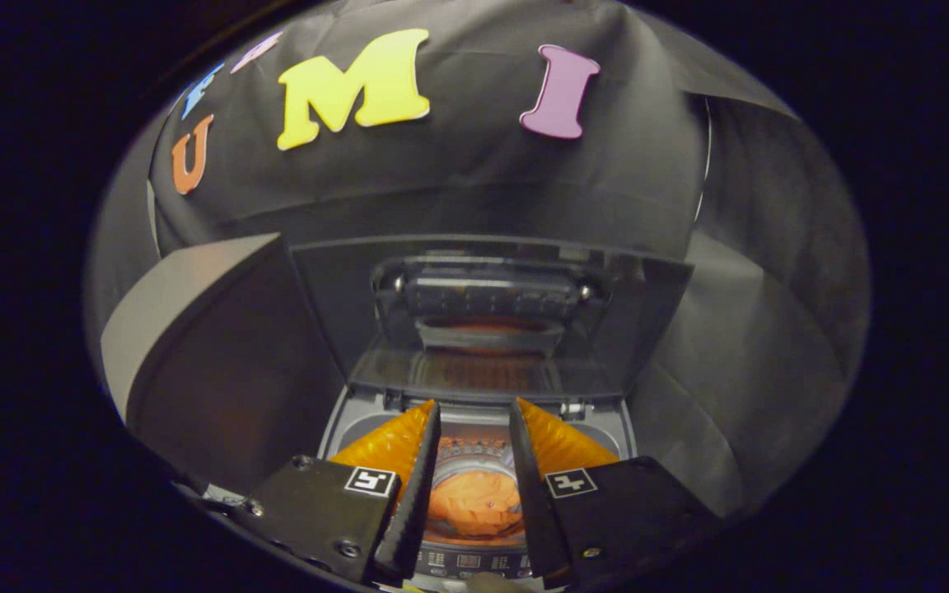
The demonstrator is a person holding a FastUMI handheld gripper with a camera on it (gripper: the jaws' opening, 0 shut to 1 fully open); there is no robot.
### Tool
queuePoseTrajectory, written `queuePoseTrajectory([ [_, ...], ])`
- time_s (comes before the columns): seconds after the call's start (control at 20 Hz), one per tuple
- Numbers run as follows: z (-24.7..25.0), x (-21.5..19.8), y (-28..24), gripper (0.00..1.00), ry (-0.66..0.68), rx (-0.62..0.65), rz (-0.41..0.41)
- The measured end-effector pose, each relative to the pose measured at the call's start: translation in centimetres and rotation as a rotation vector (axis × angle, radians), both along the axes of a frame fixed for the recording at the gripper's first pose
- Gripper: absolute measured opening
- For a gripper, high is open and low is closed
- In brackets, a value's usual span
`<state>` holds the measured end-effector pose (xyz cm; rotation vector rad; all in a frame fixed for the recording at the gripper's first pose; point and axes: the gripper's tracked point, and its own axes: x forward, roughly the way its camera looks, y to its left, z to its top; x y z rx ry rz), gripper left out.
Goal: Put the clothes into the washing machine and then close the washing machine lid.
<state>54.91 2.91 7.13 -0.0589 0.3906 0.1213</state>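
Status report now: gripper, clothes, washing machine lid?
Gripper open, empty, above the drum. Orange crumpled cloth lies inside the grey top-loading washing machine. Dark glass lid stands upright, not yet closed. Nothing in the way.

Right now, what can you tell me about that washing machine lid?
The lid stands open, tipped up and back against the booth's dark wall beyond the gripper. It looks like a dark frame around a glossy see-through pane, with a bar-like handle part near its top. The pane mirrors the drum and the orange clothes lying below. It joins the machine along its lower edge, just past the fingertips. The open fingers hold nothing and do not touch it.
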Motion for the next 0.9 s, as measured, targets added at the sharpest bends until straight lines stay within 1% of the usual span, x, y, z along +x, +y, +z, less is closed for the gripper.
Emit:
queuePoseTrajectory([
  [0.3, 6.4, 1.8, 0.3, 0.52, -0.109, 0.015, 0.017],
  [0.5, 10.3, 4.1, 0.6, 0.52, -0.173, 0.015, 0.012],
  [0.65, 11.6, 6.0, 0.7, 0.52, -0.187, 0.026, -0.003],
  [0.9, 12.3, 9.5, 0.5, 0.52, -0.176, 0.063, -0.033],
])
